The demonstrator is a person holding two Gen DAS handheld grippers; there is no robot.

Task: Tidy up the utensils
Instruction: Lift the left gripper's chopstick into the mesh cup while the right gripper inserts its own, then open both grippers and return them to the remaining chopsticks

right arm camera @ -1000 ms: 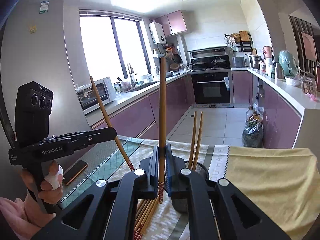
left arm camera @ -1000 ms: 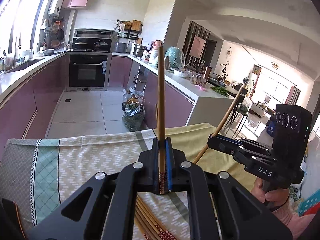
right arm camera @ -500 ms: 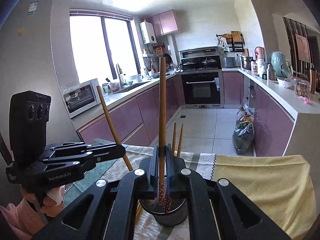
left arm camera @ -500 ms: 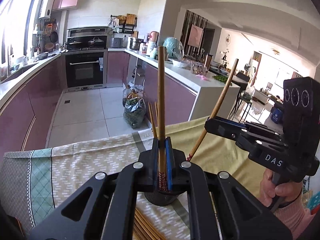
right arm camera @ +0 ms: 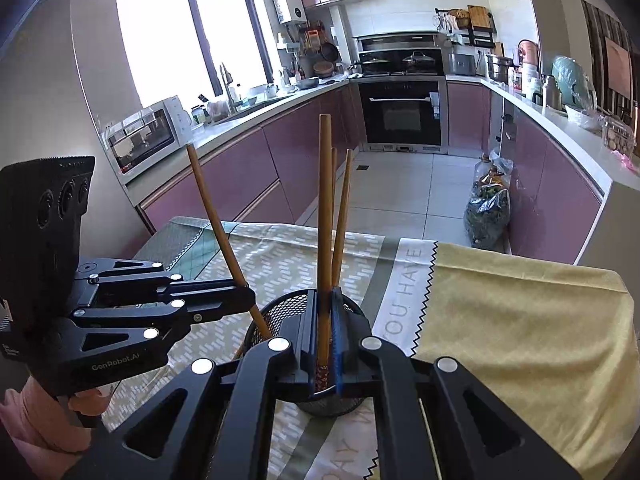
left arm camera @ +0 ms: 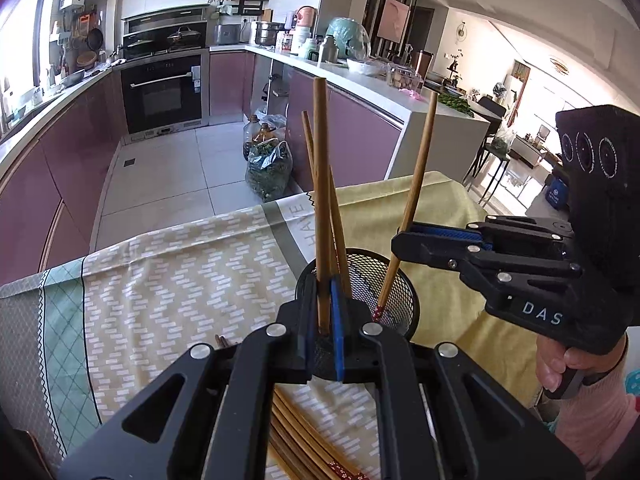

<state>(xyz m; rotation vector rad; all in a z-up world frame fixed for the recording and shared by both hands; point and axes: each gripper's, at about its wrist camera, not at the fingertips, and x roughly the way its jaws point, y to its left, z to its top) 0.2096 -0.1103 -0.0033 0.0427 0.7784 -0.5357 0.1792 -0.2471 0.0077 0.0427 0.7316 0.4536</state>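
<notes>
Fingers of our left gripper (left arm camera: 325,322) and right gripper (right arm camera: 325,354) each pinch one chopstick (left arm camera: 320,200) upright over the mesh holder (left arm camera: 402,296) on the cloth-covered bench (left arm camera: 180,280); next, we judge, both release together.

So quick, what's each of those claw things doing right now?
Left gripper: shut on a chopstick over the mesh cup.
Right gripper: shut on another chopstick.
</notes>
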